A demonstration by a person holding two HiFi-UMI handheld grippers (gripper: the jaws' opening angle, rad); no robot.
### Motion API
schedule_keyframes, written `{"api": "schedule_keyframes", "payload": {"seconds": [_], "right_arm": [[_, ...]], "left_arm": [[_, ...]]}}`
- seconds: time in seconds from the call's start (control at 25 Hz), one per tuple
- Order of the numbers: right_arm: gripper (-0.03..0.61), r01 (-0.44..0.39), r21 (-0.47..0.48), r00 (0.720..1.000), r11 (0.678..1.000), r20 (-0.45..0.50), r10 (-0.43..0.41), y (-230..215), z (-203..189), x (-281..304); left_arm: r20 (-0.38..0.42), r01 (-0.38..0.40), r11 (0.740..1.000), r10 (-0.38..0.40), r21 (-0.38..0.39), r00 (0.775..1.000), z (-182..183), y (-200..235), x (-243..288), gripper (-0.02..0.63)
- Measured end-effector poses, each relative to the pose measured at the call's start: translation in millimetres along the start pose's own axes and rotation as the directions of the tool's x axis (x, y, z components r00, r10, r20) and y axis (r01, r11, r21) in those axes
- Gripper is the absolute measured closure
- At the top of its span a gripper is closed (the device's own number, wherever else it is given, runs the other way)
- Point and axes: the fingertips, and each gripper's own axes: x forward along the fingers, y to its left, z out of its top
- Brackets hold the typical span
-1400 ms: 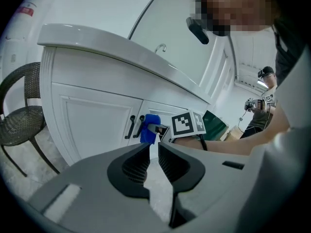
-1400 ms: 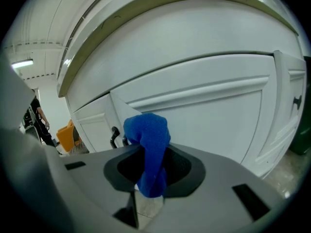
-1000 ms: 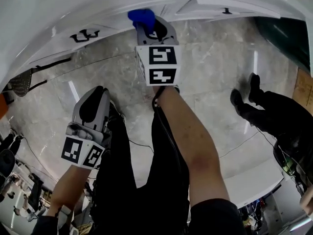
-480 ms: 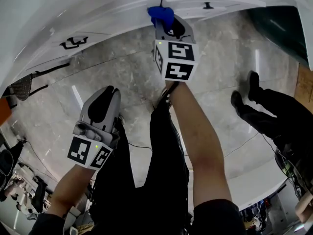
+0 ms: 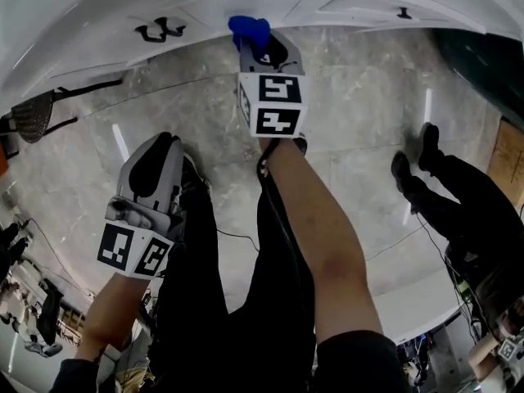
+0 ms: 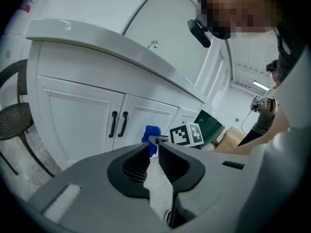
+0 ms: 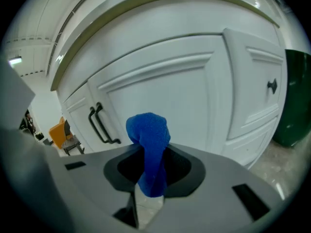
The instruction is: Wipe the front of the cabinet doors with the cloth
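Cloth (image 7: pixel 148 135), blue, nubbly and bunched, is clamped in the right gripper (image 7: pixel 151 154) jaws. Its rounded tip protrudes ahead of them, near a smooth white panelled cabinet door (image 7: pixel 194 96). Left gripper (image 6: pixel 154 147) jaws nearly together, empty.

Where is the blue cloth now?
Clamped in the right gripper, the blue cloth is near the white cabinet door, right of the black handles.
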Motion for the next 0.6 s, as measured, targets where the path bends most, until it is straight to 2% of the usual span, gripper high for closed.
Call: {"api": "schedule_keyframes", "payload": {"seconds": [0.12,0.24,0.4,0.6], "right_arm": [[0.492,-0.066,0.016,0.997,0.998,-0.026,0.066,52.1,-23.1,29.2],[0.492,-0.094,0.031,0.995,0.995,-0.025,0.094,82.3,-31.2,46.6],[0.492,-0.096,0.007,0.994,0.995,-0.052,0.096,88.1,-35.1,63.0],[0.492,-0.1,-0.048,0.993,0.994,-0.065,0.097,68.1,-20.7,70.6]], "left_arm": [[-0.001,-0.049,0.999,0.049,-0.003,0.999,-6.6,34.9,-20.4,0.557],[-0.016,-0.089,0.996,0.089,-0.002,0.996,-17.2,58.8,-35.9,0.557],[-0.017,-0.106,0.994,0.106,-0.003,0.994,-19.8,68.0,-41.0,0.557],[-0.011,-0.07,0.997,0.07,-0.023,0.997,-16.1,50.1,-21.0,0.557]]}}
